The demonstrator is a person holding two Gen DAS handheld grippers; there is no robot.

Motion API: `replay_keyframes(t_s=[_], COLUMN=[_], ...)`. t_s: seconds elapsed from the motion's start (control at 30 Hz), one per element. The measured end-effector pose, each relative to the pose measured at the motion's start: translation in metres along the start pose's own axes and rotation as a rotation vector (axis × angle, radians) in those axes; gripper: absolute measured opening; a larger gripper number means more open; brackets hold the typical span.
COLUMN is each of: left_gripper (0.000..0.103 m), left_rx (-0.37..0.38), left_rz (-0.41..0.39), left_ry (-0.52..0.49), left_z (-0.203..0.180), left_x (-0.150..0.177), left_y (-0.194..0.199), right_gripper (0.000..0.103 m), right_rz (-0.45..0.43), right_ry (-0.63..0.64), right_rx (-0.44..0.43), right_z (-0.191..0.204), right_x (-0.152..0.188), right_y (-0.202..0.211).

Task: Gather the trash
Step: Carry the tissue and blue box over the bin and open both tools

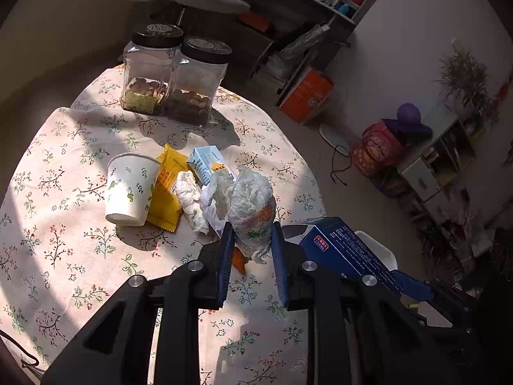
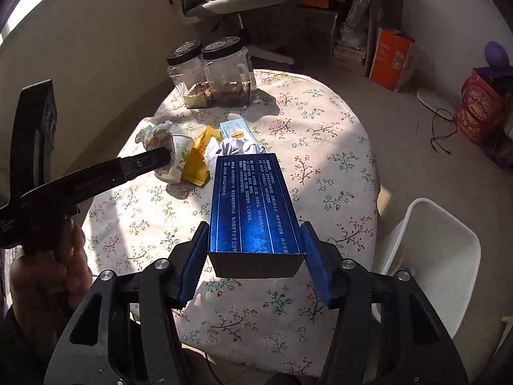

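Note:
My left gripper (image 1: 252, 235) is shut on a crumpled plastic wrapper (image 1: 251, 211) and holds it above the floral tablecloth; it also shows in the right wrist view (image 2: 158, 142). My right gripper (image 2: 255, 234) is shut on a long blue box (image 2: 253, 205), held above the table's near side; the box also shows in the left wrist view (image 1: 349, 250). On the table lie a paper cup (image 1: 130, 189) on its side, a yellow packet (image 1: 165, 192), a crumpled tissue (image 1: 192, 199) and a light blue carton (image 1: 206, 163).
Two black-lidded jars (image 1: 173, 73) stand at the table's far edge. A white bin (image 2: 433, 256) stands on the floor right of the table. An office chair (image 2: 237, 3), an orange box (image 2: 389, 59), a red bag (image 2: 481, 109) and shelves (image 1: 439, 157) lie beyond.

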State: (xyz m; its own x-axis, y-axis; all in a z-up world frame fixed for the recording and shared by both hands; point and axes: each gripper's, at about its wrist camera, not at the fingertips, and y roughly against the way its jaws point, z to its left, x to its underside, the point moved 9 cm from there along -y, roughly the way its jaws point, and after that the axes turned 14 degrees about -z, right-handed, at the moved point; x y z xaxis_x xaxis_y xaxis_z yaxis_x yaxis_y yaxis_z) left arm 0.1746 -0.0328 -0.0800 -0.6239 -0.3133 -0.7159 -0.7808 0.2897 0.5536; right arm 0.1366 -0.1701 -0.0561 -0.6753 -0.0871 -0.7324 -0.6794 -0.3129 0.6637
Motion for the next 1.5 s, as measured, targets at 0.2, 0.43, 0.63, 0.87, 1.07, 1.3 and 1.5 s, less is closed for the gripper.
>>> replay_keyframes(t_s=[0.2, 0.43, 0.63, 0.87, 1.07, 1.3, 1.5], left_gripper=[0.023, 0.023, 0.023, 0.023, 0.024, 0.046, 0.046], left_rx=[0.050, 0.143, 0.274, 0.399, 0.419, 0.454, 0.434], left_rz=[0.016, 0.020, 0.100, 0.244, 0.349, 0.428, 0.428], left_ry=[-0.054, -0.116, -0.140, -0.207, -0.296, -0.271, -0.265], left_z=[-0.043, -0.104, -0.164, -0.232, -0.258, -0.275, -0.258], left_x=[0.013, 0.025, 0.055, 0.103, 0.152, 0.170, 0.166], left_y=[-0.012, -0.029, -0.052, -0.082, -0.104, -0.121, -0.114], right_gripper=[0.054, 0.054, 0.054, 0.054, 0.054, 0.057, 0.060], right_rz=[-0.047, -0.105, -0.111, -0.082, -0.036, 0.038, -0.002], right_ry=[-0.006, 0.093, 0.054, -0.066, -0.115, -0.165, -0.234], right_rx=[0.078, 0.275, 0.384, 0.524, 0.557, 0.731, 0.706], right_z=[-0.034, -0.070, -0.117, -0.192, -0.214, -0.252, -0.257], right_x=[-0.006, -0.013, -0.010, 0.004, 0.021, 0.040, 0.039], right_y=[0.015, 0.036, 0.052, 0.070, 0.068, 0.074, 0.080])
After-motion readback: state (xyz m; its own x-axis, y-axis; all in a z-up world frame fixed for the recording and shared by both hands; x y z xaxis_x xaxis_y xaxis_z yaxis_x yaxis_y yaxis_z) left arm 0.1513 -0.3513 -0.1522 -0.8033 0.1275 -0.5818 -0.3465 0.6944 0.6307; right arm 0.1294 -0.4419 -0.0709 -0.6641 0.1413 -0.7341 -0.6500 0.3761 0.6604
